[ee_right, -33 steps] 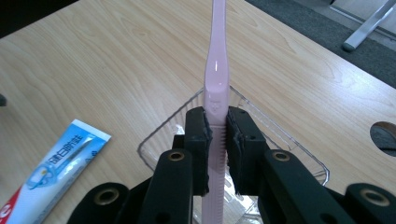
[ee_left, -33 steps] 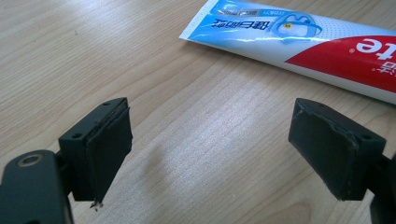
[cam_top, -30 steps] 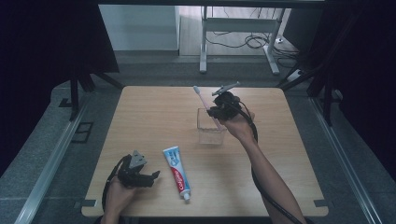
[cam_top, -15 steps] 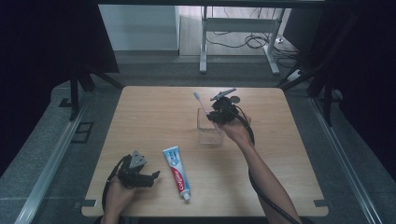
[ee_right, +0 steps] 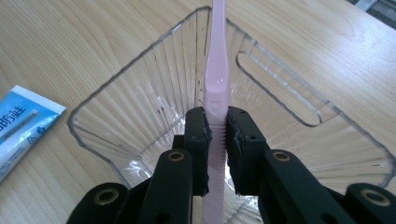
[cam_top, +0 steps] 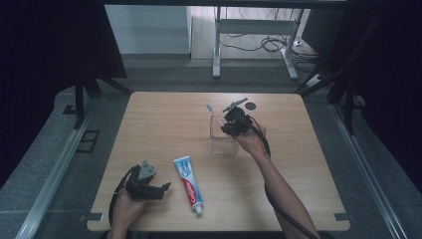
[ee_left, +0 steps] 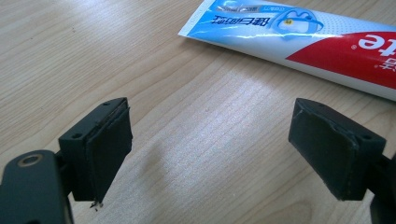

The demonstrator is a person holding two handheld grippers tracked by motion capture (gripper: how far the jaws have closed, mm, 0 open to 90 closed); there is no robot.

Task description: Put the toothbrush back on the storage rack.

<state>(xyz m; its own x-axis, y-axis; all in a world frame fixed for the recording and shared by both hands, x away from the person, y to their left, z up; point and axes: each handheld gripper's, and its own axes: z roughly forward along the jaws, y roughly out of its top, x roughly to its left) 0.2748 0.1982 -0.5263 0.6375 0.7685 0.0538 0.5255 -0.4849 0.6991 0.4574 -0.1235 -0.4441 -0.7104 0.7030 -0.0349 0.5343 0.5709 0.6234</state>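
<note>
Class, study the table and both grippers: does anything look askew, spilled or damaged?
Nothing spilled or broken. The toothpaste tube lies flat and capped. The right gripper holds a pink toothbrush over the clear cup. The left gripper is open above bare wood.

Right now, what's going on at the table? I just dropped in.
A person works with a gripper in each hand. The right gripper is shut on a pink toothbrush and holds it over the mouth of a clear ribbed cup standing mid-table, handle end pointing into it. The left gripper rests open near the table's front edge, nothing between its jaws. A toothpaste tube lies flat on the wooden table beside it, untouched.
</note>
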